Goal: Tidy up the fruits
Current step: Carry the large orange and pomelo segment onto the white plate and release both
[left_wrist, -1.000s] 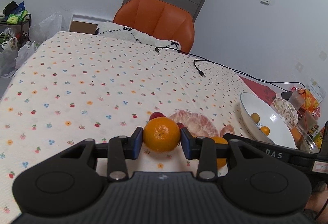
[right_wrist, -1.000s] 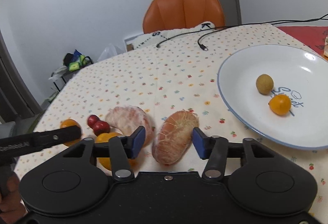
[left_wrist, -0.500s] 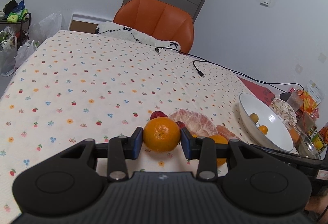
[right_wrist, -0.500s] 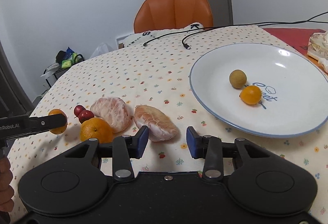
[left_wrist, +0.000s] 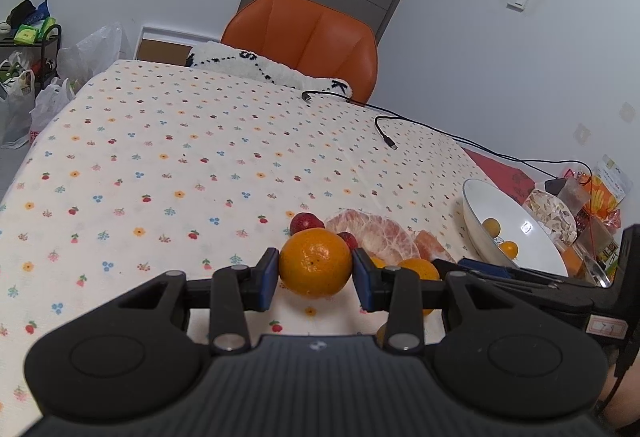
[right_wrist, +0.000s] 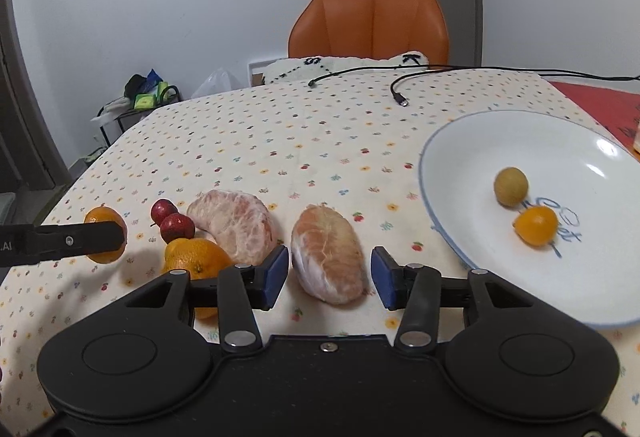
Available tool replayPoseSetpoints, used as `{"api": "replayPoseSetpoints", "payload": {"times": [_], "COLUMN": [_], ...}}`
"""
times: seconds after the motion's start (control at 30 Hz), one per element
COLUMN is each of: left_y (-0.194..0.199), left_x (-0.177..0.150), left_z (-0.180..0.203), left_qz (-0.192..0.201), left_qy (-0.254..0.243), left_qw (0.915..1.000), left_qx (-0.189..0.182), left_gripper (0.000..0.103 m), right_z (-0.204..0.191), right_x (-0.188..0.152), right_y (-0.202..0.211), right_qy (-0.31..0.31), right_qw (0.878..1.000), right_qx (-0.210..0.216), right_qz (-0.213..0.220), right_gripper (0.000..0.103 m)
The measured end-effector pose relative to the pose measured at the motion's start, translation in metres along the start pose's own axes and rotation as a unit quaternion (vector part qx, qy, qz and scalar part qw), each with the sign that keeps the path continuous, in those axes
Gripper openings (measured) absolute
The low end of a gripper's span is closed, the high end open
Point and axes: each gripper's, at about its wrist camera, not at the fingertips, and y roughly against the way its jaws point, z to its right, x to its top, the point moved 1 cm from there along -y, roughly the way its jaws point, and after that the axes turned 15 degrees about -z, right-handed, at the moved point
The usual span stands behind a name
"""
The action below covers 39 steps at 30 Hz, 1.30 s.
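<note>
My left gripper is shut on a round orange and holds it just above the flowered tablecloth. The right wrist view shows that orange at far left. My right gripper stands open, and a peeled pomelo segment lies between its blue pads with a gap on each side. To the left of it lie a bigger peeled pomelo piece, a second orange and two small red fruits. The white plate at right holds a yellow-green round fruit and a small orange one.
Two black cables lie across the far side of the table. An orange chair with a white cushion stands behind it. Snack packets crowd the table's right end past the plate. Bags and a rack stand on the floor at left.
My right gripper, which had drawn back from the pomelo segment, has come forward so the segment is between its pads again. The left gripper still holds its orange in nearly the same place.
</note>
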Motion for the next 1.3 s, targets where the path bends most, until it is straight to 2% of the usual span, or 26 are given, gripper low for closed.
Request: {"api": "replayPoseSetpoints", "payload": {"times": [0.1, 0.17, 0.3, 0.73, 1.3], "left_y": [0.001, 0.002, 0.004, 0.004, -0.011], "left_x": [0.001, 0.001, 0.001, 0.008, 0.011], "left_z": [0.001, 0.002, 0.005, 0.039, 0.099], "left_qz": [0.001, 0.004, 0.006, 0.011, 0.005], "left_qy": [-0.002, -0.003, -0.006, -0.034, -0.081], "left_qw": [1.0, 1.0, 1.0, 0.9993, 0.9962], "left_qx": [0.004, 0.005, 0.001, -0.006, -0.03], "left_gripper": [0.038, 0.038, 0.038, 0.038, 0.038], "right_z": [-0.002, -0.003, 0.001, 0.016, 0.068], "right_x": [0.002, 0.002, 0.0, -0.005, -0.023], "right_y": [-0.003, -0.004, 0.001, 0.049, 0.089], "right_qy": [0.001, 0.001, -0.01, -0.031, -0.078], "right_qw": [1.0, 1.0, 1.0, 0.998, 0.992], "right_qx": [0.002, -0.009, 0.008, 0.025, 0.003], "right_qz": [0.002, 0.005, 0.005, 0.057, 0.1], "right_gripper": [0.046, 0.037, 0.035, 0.034, 0.034]}}
